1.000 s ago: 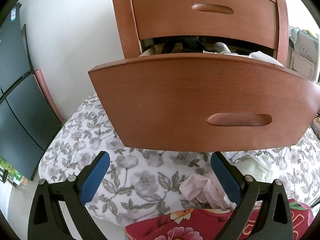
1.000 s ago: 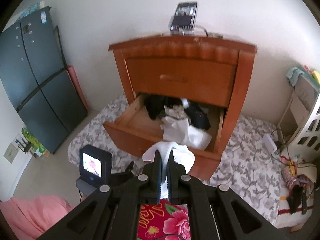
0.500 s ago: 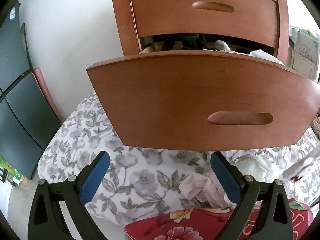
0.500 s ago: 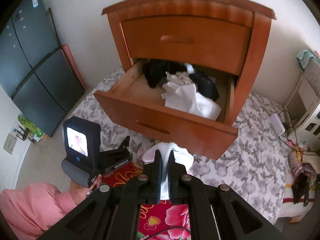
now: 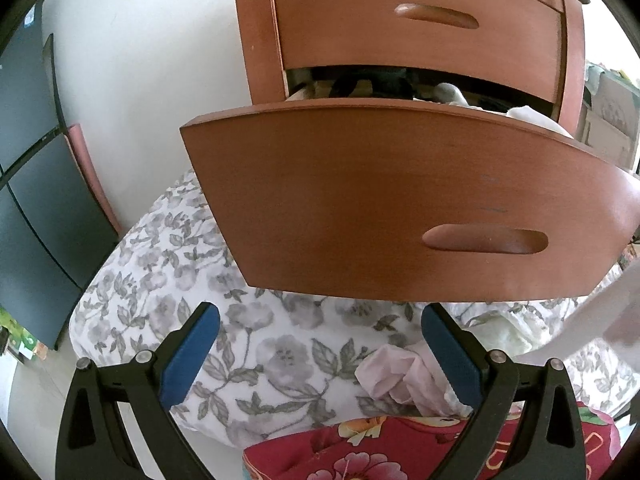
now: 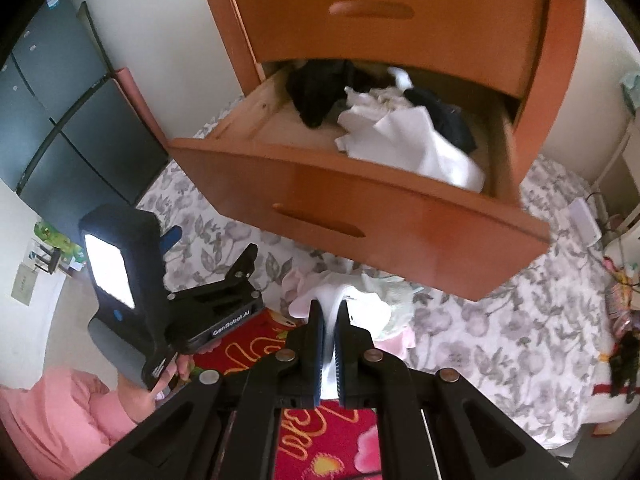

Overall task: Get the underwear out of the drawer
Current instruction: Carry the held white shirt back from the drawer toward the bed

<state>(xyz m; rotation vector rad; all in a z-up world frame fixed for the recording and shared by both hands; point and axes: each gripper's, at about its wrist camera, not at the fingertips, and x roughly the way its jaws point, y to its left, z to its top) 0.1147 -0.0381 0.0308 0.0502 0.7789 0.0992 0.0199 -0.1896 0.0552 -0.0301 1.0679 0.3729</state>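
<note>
Grey floral bedsheet (image 5: 256, 344) under open reddish wooden drawer (image 5: 400, 200). Left wrist view: left gripper (image 5: 320, 344) jaws wide apart, empty; drawer contents mostly hidden. Right wrist view: right gripper (image 6: 329, 320) clamped on white underwear (image 6: 348, 300) below drawer front; black and white garments (image 6: 400, 132) visible inside.

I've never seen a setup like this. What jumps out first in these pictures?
The pulled-out wooden drawer fills the middle, with black and white clothes heaped inside under the shut upper drawer. Below it, the right tool is shut on a white garment, above a small pile of clothes on the flowered sheet. At the left, the left tool stands open and empty.
</note>
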